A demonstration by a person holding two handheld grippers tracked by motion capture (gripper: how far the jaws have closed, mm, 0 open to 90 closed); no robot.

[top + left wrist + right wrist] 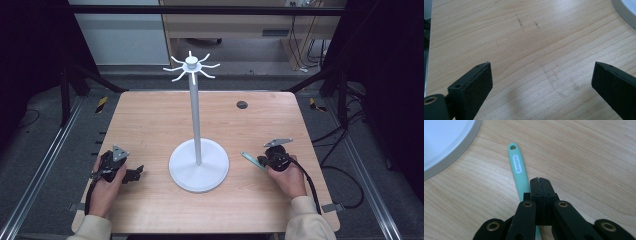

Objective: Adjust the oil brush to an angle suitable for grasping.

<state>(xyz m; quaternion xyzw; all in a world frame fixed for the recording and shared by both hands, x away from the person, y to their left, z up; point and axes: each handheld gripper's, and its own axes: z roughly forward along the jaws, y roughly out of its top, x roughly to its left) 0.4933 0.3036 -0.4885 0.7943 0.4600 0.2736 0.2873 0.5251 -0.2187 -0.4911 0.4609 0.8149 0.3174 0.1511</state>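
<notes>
The mint-green handle lies on the surface right of the stand base; the right hand-held gripper is clenched, apparently empty, so the handle could be nudged away

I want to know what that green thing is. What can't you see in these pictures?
- Mint-green handle, right gripper view: its lower end is hidden under the shut right gripper, so what tool it is stays unknown.
- White stand base, left gripper view: cut off by the corner.
- High view: the handle's label is too small to read.
</notes>
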